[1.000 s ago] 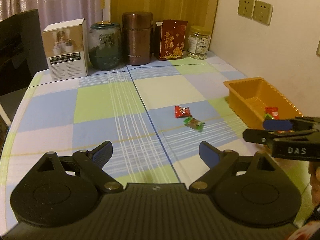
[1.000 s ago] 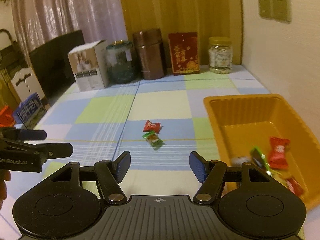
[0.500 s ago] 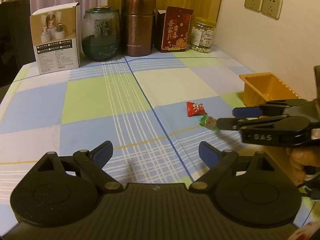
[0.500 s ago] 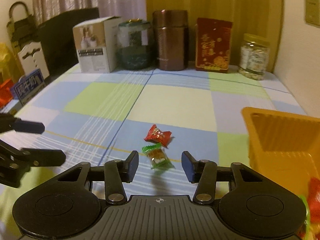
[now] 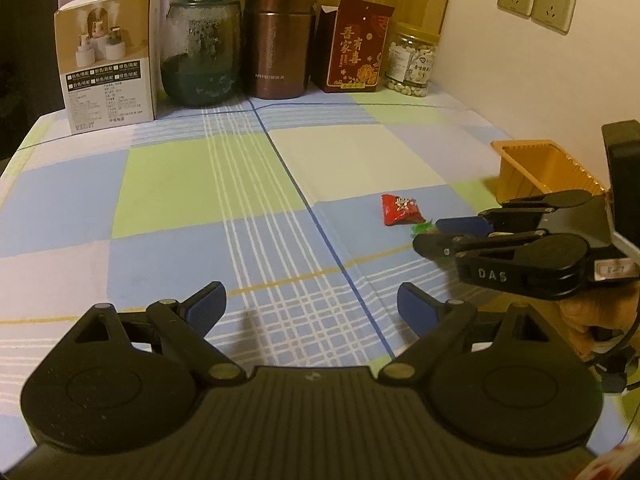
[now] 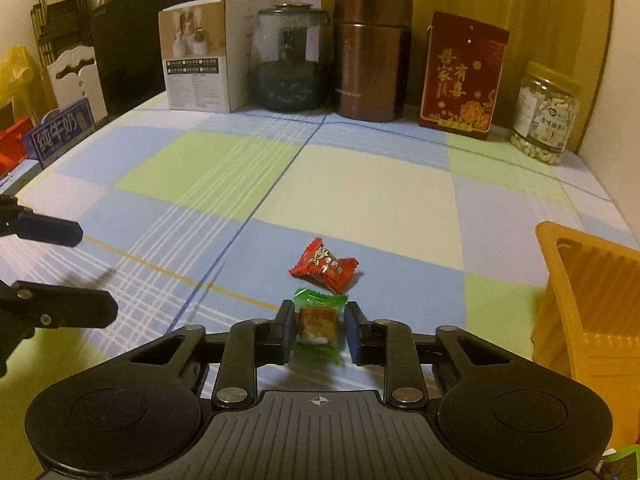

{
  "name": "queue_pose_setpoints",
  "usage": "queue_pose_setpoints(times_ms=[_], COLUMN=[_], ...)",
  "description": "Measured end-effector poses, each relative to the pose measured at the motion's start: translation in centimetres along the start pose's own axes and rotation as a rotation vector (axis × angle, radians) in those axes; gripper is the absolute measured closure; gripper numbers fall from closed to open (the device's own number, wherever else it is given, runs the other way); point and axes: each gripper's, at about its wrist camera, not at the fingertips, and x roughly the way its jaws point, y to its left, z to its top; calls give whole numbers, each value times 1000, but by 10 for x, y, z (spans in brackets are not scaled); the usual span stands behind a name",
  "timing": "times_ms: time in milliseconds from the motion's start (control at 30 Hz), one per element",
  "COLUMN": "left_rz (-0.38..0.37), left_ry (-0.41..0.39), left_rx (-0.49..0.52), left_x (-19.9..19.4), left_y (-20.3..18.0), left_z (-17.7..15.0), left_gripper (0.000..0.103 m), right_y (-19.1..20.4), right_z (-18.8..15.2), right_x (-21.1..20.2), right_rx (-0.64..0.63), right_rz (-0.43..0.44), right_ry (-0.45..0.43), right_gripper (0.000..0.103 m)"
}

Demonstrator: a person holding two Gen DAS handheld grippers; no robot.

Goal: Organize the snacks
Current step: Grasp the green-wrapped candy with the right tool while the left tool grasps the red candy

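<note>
Right hand-held gripper [image 6: 318,330] closing around green-wrapped candy [image 6: 319,322] on checked surface [image 6: 372,196] — candy between pads, red candy [image 6: 325,266] just beyond. Left hand-held gripper [image 5: 312,306] spread wide, empty — above surface. Orange tray [image 6: 592,308] at right

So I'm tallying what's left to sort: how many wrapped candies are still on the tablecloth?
2. A red-wrapped candy lies loose mid-table; a green-wrapped candy sits just nearer, between the closing right tongs. More may lie hidden inside the orange tray.
</note>
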Motion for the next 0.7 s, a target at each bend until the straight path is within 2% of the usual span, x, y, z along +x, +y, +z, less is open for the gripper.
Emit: queue_pose_setpoints(times_ms=[33, 200, 267, 467, 700], left_rz=[-1, -11, -19, -31, -43], left_ry=[1, -9, -12, -42, -51], left_rx=[1, 15, 33, 152, 312], left_x=[0, 3, 8, 31, 68], left_y=[0, -4, -7, -31, -63], left_z=[-1, 0, 2, 18, 38], left_gripper=[12, 13, 16, 20, 26], right_y=[0, -10, -17, -33, -44], right_z=[0, 5, 9, 14, 15], right_x=[0, -14, -25, -55, -60], right_rx=[7, 100, 154, 221, 269], right_rz=[0, -26, -35, -84, -90], right_ry=[2, -19, -45, -115, -133], right_gripper=[81, 82, 82, 82, 82])
